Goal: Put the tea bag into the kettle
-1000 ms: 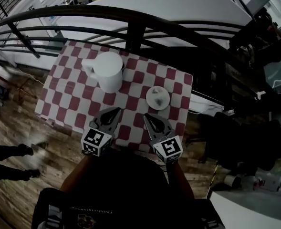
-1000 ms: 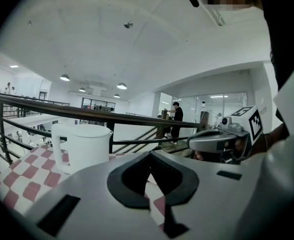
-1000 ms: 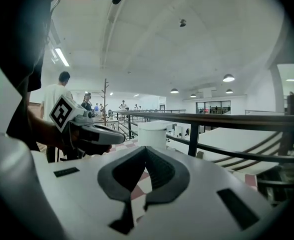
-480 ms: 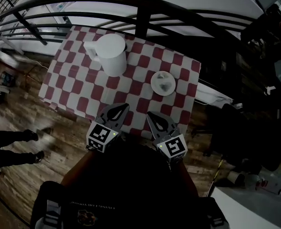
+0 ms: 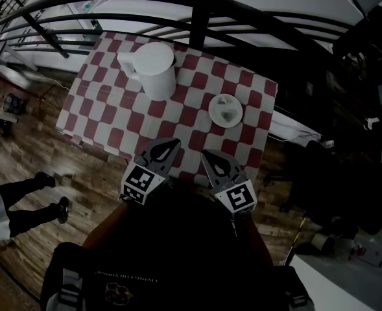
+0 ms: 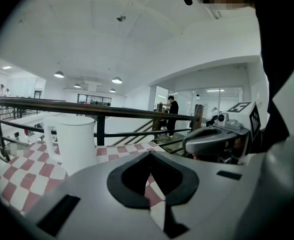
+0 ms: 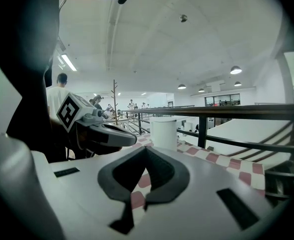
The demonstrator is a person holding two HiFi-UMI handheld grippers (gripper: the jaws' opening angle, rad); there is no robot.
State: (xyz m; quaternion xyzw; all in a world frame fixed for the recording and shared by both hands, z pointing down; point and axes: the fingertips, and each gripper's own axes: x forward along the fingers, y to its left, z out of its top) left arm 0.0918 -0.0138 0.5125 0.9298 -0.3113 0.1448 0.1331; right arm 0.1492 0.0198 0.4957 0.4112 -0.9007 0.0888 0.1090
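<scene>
From the head view, the white kettle (image 5: pixel 157 70) stands at the far left of the checked bench (image 5: pixel 106 115). The tea bag (image 5: pixel 227 114) lies on a saucer (image 5: pixel 213 103) to its right, well apart. The left gripper (image 5: pixel 170 146) and right gripper (image 5: pixel 209 155) hang over the near edge. In the left gripper view its fingers meet at the tips, holding nothing. The right gripper view shows the same.

Smooth matt white plastic kettle (image 5: pixel 157 70) at upper left of the frame, soft red-and-white checked cloth (image 5: pixel 113 118) at centre, smooth white saucer (image 5: pixel 226 110), dark metal railing (image 5: pixel 197 18) along the top, wood plank floor (image 5: pixel 87 173) at left
</scene>
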